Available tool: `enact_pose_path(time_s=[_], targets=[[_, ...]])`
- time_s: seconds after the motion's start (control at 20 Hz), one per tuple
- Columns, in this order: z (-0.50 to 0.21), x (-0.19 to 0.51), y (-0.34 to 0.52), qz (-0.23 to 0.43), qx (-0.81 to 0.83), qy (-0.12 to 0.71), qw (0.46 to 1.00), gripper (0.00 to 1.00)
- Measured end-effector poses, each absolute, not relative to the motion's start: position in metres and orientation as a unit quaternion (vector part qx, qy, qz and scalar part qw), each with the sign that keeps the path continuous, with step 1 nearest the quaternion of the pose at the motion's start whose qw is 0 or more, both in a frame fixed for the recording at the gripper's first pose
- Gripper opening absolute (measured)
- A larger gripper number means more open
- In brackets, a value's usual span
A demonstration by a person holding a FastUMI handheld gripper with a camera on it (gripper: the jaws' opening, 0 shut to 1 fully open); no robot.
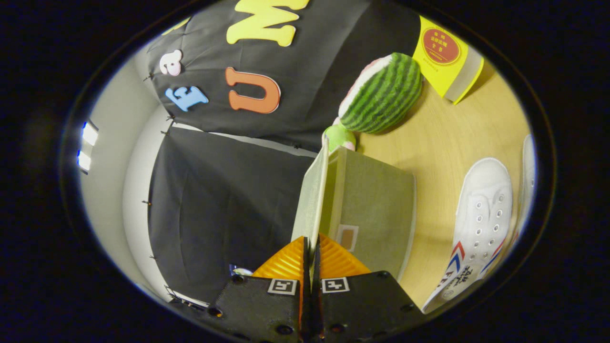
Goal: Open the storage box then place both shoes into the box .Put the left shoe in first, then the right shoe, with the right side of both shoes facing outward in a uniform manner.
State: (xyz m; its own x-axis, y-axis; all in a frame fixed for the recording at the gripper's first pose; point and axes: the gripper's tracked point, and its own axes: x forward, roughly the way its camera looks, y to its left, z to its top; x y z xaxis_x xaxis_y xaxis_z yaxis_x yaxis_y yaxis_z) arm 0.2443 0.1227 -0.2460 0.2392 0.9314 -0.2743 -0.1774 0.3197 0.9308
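Gripper pinching box lid, label prob. blank

No text reads clearly: the yellow box carries a red round seal and the white shoe dark characters, both illegible.

Gripper fingers pinched on the storage box lid, shoe on the table beside the box — watermelon toy beyond it

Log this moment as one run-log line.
step: opening box | tool: shut on lid edge | storage box: lid lifted | white shoes: on table
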Motion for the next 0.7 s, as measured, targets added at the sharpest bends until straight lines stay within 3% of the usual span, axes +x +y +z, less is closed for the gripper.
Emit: enact_pose_path(time_s=[0.7], targets=[[-0.158,0.226,0.223,0.368,0.327,0.424,0.760,0.06]])
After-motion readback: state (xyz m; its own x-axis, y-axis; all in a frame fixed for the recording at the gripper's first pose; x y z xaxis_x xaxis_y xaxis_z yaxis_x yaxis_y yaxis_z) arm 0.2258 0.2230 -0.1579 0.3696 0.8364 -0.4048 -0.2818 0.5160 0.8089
